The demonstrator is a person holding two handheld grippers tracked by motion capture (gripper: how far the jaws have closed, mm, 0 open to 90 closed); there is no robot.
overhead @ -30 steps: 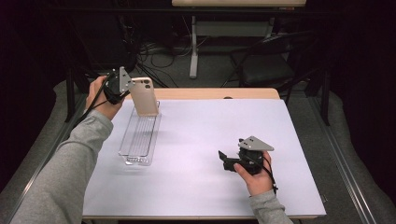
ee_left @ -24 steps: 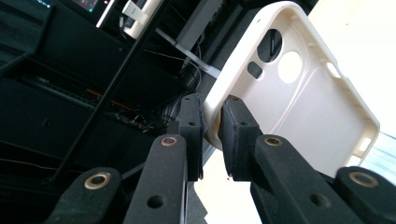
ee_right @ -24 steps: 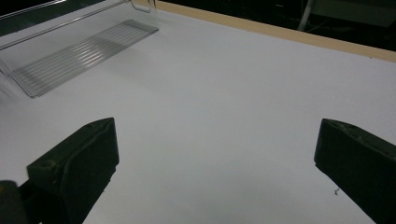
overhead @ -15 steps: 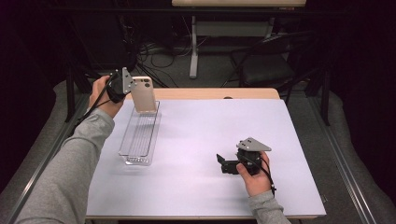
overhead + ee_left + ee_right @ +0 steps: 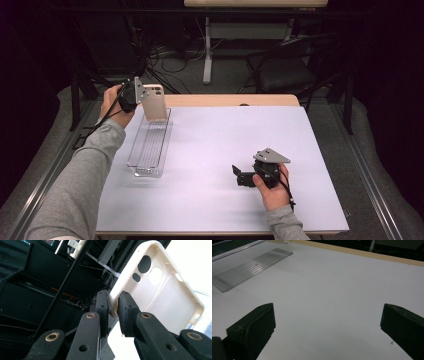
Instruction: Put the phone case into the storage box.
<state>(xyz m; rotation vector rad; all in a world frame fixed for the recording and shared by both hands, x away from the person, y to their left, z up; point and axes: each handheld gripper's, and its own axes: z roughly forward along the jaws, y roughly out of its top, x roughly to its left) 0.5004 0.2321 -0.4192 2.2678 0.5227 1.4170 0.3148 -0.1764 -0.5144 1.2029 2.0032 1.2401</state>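
Jaws of the left gripper (image 5: 113, 311) are pinched on the rim of a cream phone case (image 5: 160, 290), the black pads pressing its edge from both sides near one corner. In the left gripper view the case shows its hollow inner face, with the round and oval camera cut-outs toward its upper end, and it leans away to the right against the bright tabletop. From the high view the left gripper (image 5: 137, 95) sits at the far left of the tabletop (image 5: 240, 145), with the phone case (image 5: 156, 102) held upright just over the far end of a clear plastic tray (image 5: 149, 146); whether the case's lower edge touches the tray I cannot tell. The tray is long and narrow, ribbed along its floor, and lies lengthwise near the left edge of the pale tabletop.

Over on the near right, the right gripper (image 5: 239, 175) rests low on the tabletop in the person's hand, pointing left, well apart from the tray. Its jaws stand spread wide with only bare tabletop between them, having just finished opening. In the right gripper view the clear plastic tray (image 5: 249, 268) lies off at the far left.
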